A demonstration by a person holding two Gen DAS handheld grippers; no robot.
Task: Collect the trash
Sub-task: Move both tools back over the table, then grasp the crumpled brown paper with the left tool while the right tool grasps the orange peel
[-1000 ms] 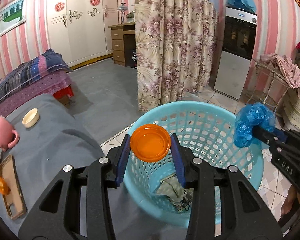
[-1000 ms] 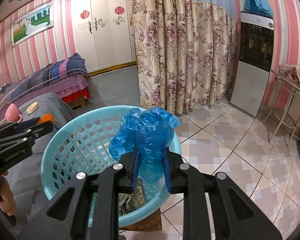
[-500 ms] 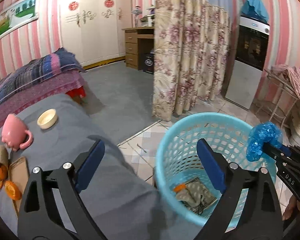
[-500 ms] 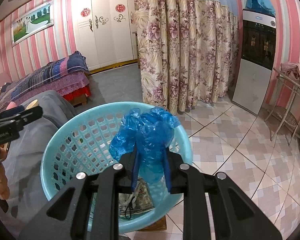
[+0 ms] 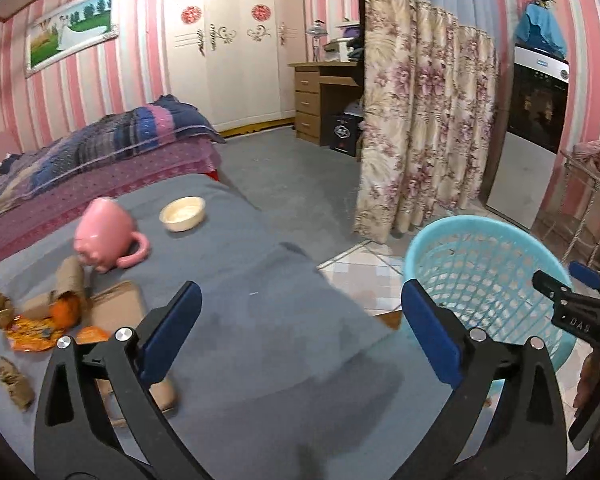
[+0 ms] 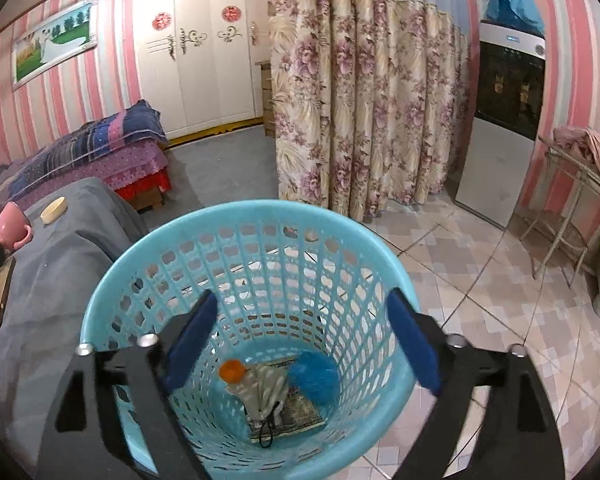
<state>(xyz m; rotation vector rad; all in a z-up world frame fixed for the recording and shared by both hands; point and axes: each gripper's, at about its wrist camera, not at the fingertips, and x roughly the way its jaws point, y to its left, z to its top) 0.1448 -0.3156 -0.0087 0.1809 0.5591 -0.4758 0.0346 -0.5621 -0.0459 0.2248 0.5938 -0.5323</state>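
Blue crumpled plastic lay at the bottom of the turquoise basket, beside an orange lid and grey paper. Both right tongs and left tongs had just been opening and gaped empty. Left stood the grey-covered desk, with wrappers and a pink mug.

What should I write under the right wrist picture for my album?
Open right gripper, its jaws just opened, above the blue basket holding the blue bag and orange lid.
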